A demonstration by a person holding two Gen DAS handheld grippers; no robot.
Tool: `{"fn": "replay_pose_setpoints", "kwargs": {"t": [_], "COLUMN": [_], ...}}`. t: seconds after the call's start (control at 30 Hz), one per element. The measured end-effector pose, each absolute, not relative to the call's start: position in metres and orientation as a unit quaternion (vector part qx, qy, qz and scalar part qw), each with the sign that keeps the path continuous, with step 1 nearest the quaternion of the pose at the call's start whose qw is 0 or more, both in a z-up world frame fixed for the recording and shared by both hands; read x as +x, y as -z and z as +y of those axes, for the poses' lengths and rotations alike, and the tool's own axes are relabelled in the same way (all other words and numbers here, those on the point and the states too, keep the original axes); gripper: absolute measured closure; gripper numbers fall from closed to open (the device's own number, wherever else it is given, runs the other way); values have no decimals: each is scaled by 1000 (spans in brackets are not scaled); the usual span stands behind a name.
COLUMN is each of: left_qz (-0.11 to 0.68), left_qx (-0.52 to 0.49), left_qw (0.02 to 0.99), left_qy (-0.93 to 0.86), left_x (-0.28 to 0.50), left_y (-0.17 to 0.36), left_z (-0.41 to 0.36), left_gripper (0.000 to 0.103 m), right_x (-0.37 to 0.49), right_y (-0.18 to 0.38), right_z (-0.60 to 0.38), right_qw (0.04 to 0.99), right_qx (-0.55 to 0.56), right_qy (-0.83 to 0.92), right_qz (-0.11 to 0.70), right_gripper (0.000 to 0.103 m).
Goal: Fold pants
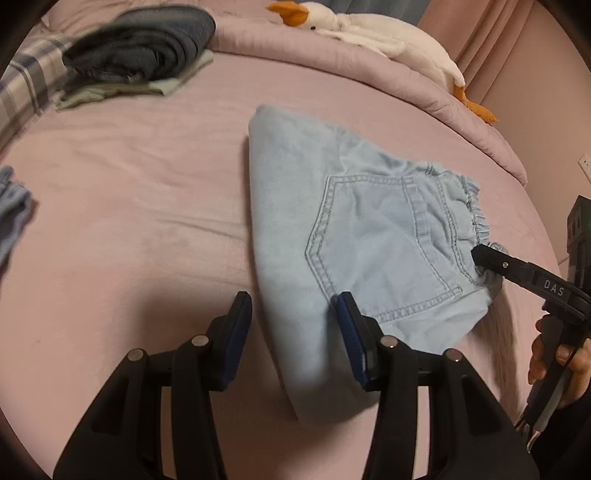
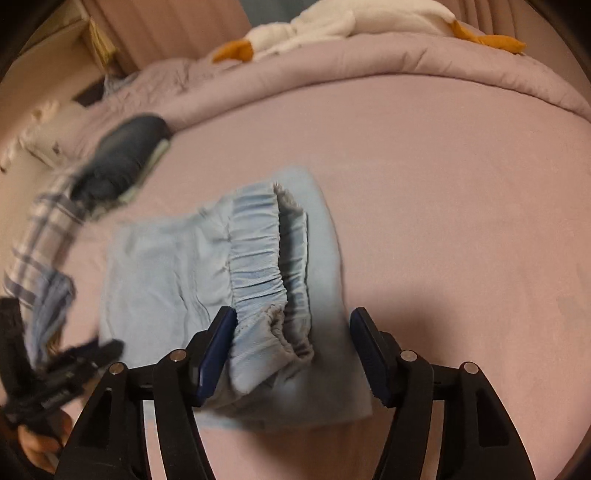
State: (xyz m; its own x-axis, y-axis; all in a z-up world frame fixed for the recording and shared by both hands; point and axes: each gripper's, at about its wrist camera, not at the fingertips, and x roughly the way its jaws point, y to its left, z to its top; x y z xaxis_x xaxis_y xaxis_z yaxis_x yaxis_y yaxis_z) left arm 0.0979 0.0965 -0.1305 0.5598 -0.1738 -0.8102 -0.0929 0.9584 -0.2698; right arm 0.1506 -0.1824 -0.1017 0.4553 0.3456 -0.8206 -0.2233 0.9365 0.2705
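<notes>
Denim, pale blue, made up the pants (image 1: 354,236), which lay folded into a compact bundle on the pink bed sheet (image 1: 147,206), well short of the white plush goose (image 1: 373,33) along the far quilt; the stack of dark folded clothes (image 1: 144,51) sat well apart from the pants, toward the far left corner. The left gripper (image 1: 295,314) stood open over the bundle's near folded edge, one pad on the cloth and the other over bare sheet, clamping nothing. The right gripper (image 2: 293,328) was also open, straddling the gathered elastic waistband (image 2: 266,258) at the bundle's near end without pinching it. The waistband ran away from the right gripper along its pointing line, so that hand looked nearer the waist end, the left nearer the fold; any next pinch or smoothing would probably depend on that split.
</notes>
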Motion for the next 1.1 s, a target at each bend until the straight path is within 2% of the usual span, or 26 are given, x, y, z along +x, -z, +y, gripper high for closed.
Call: {"fn": "replay_pose_setpoints", "kwargs": {"t": [0.07, 0.1, 0.13, 0.2, 0.23, 0.27, 0.33, 0.6, 0.87, 1.1], "left_qz": [453, 448, 441, 431, 424, 417, 411, 400, 408, 405], "left_qx": [-124, -118, -112, -103, -102, -103, -106, -105, -88, -78], "left_qw": [882, 886, 890, 896, 900, 903, 905, 910, 908, 910], "left_qy": [18, 17, 15, 9, 13, 23, 26, 4, -32, -43], "left_x": [90, 86, 82, 75, 70, 65, 58, 30, 27, 25], "left_y": [113, 105, 96, 83, 75, 65, 54, 23, 35, 32], "left_z": [90, 88, 85, 81, 78, 74, 68, 49, 41, 41], "left_gripper": [55, 43, 25, 9, 7, 6, 0, 1, 1, 1], "right_x": [145, 141, 137, 124, 118, 112, 102, 72, 72, 62], "right_y": [93, 86, 81, 61, 53, 45, 36, 6, 29, 18], "right_z": [-186, -186, -185, -184, -184, -183, -179, -175, -167, -164], "right_qw": [853, 858, 862, 872, 875, 877, 882, 894, 882, 886], "right_qx": [68, 64, 59, 45, 40, 35, 25, -6, -19, -19], "right_qy": [-162, -159, -158, -161, -165, -168, -172, -182, -184, -190], "right_qz": [491, 484, 478, 460, 453, 448, 437, 409, 434, 422], "right_gripper": [38, 38, 38, 38, 36, 32, 6, 1, 1, 1]}}
